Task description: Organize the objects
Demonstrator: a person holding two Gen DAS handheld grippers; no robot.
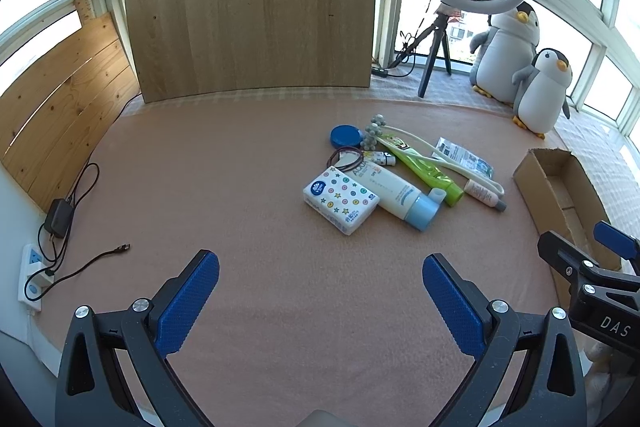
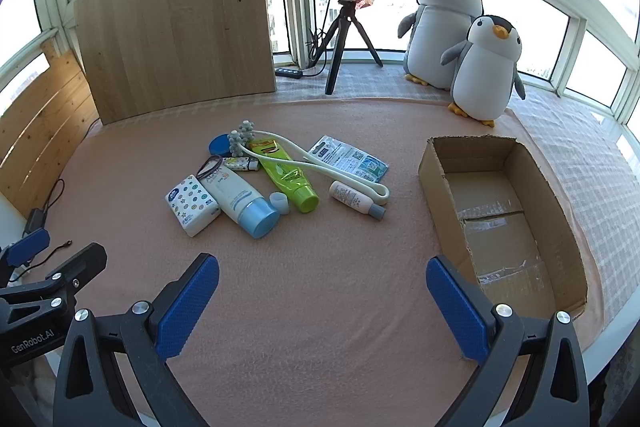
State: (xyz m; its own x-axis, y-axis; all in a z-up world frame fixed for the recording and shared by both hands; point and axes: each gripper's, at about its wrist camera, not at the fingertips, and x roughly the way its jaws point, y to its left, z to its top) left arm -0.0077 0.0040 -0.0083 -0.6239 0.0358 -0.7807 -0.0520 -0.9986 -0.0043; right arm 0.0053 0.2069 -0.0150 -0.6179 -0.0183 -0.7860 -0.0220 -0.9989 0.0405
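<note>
Nothing has yet been sorted, as far as can be judged; the brown corrugated cardboard box (image 2: 444, 163) lies empty on the right of the pink cloth-covered tabletop (image 2: 320, 287), only strips of clear tape being visible on its floor, and every item is gathered in one loose heap well apart from it to the left.

The heap is made up of a white tissue pack printed with coloured dots and stars (image 2: 192, 205); a white sunscreen tube with a pale blue cap (image 2: 240, 201) touching it; a lime-green tube with a green cap (image 2: 288, 177); a small white bottle with a grey cap (image 2: 356, 200); a long white looped plastic band (image 2: 340, 171) laid over the green tube; a blue-and-white printed sachet (image 2: 350, 157); a round blue tin (image 2: 219, 145) at the back; a small loose pale blue cap (image 2: 279, 202); and a dark hair tie (image 2: 210, 165) resting on the sunscreen tube (a grey knobbly piece beside the tin cannot be identified).

The left tool (image 1: 320, 301) is held wide apart and empty, low over bare cloth short of the heap; the right tool (image 2: 322, 305) is likewise spread wide and empty, between the heap and the box.

The whole task is therefore judged to remain; each item must be lifted and placed in the box.
</note>
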